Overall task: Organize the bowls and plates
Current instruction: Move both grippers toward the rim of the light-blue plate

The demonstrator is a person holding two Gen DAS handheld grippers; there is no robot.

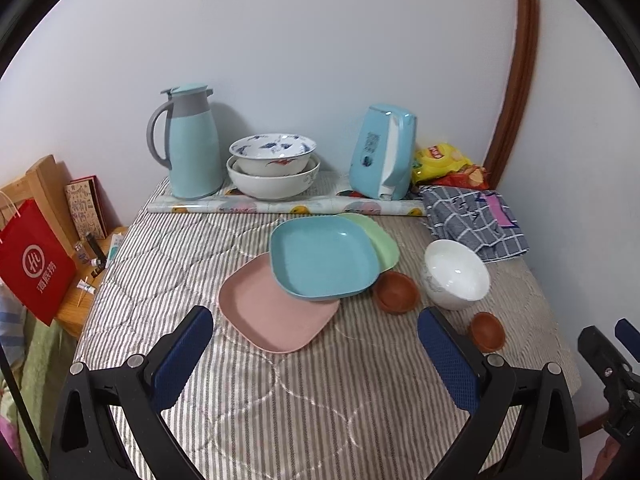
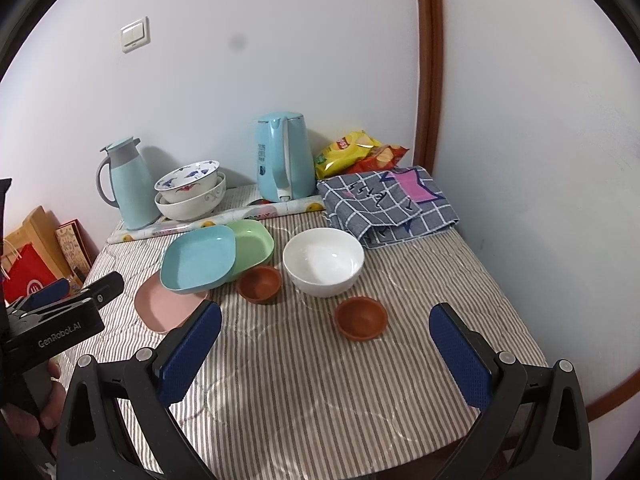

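Note:
Three square plates overlap mid-table: a blue plate [image 1: 324, 258] [image 2: 198, 259] lies on a pink plate [image 1: 272, 312] [image 2: 160, 304] and a green plate [image 1: 380, 240] [image 2: 254, 244]. A white bowl [image 1: 456, 274] [image 2: 324, 260] stands to their right. Two small brown bowls [image 1: 396, 292] [image 1: 486, 330] [image 2: 259, 283] [image 2: 361, 317] sit near it. Two patterned bowls [image 1: 274, 164] [image 2: 190, 192] are stacked at the back. My left gripper [image 1: 316, 336] is open and empty, in front of the pink plate. My right gripper [image 2: 326, 334] is open and empty, just short of the nearer brown bowl.
A blue thermos jug [image 1: 192, 140] [image 2: 128, 184], a blue kettle [image 1: 384, 152] [image 2: 284, 156], snack bags [image 1: 444, 164] [image 2: 356, 152] and a folded checked cloth [image 1: 472, 220] [image 2: 388, 204] line the back and right. A red bag [image 1: 36, 264] stands left of the striped table [image 1: 280, 400].

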